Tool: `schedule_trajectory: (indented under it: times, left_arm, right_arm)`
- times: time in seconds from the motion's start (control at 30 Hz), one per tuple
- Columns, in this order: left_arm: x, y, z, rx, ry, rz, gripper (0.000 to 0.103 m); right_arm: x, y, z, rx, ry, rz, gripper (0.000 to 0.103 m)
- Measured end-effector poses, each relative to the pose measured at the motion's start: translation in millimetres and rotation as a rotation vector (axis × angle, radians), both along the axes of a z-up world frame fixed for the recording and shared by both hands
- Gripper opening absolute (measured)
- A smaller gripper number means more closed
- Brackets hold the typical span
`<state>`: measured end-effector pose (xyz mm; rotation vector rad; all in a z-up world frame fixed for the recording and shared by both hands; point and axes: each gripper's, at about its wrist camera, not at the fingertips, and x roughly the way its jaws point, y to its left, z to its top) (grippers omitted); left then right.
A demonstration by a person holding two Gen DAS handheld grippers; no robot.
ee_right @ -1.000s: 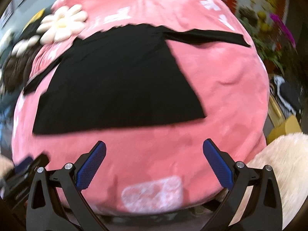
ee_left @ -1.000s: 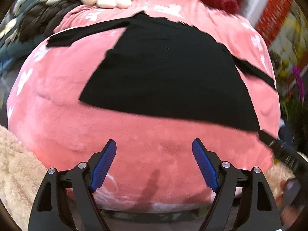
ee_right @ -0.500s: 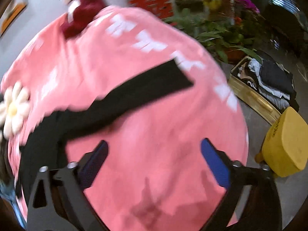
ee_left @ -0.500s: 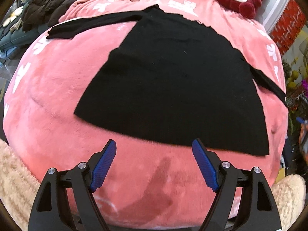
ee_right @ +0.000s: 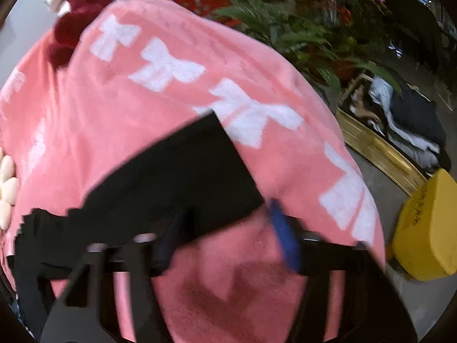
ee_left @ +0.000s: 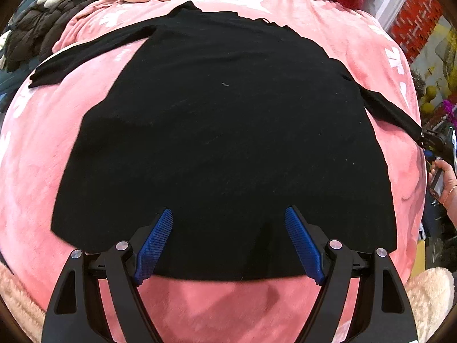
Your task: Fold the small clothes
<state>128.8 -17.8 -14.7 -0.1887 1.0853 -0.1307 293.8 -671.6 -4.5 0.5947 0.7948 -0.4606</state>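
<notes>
A black long-sleeved knit top [ee_left: 225, 143] lay spread flat on a pink plush blanket with white bow prints [ee_left: 37, 148], its sleeves reaching toward ten and three o'clock. The left gripper [ee_left: 228, 243] hovered released at six o'clock, blue pads wide apart over the hem, holding nothing. The right gripper [ee_right: 225, 228], blurred, was closing around the end of the black sleeve [ee_right: 182, 177]; whether its pads pressed the cloth could not be told.
</notes>
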Motion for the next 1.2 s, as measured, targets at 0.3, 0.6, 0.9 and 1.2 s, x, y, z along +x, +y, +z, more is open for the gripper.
schedule_trajectory:
  times: [0.3, 0.6, 0.9, 1.2]
  left_arm:
    - [-1.9, 10.5, 1.7, -0.042, -0.016, -0.017, 0.078]
    - [-3.2, 41.5, 16.9, -0.135, -0.051, 0.033, 0.078]
    - [29.4, 74.9, 37.9, -0.233, -0.074, 0.058, 0.081]
    - [189.8, 38.5, 43.8, -0.373, -0.013, 0.065, 0.082]
  right_arm:
    - [66.9, 127.3, 113.6, 0.010, -0.275, 0.323, 0.002]
    - [151.1, 408.0, 123.6, 0.116, -0.269, 0.833, 0.004]
    - [110.4, 459.7, 51.4, 0.013, -0.090, 0.884, 0.048]
    - [21.6, 310.7, 26.3, -0.043, -0.008, 0.586, 0.061]
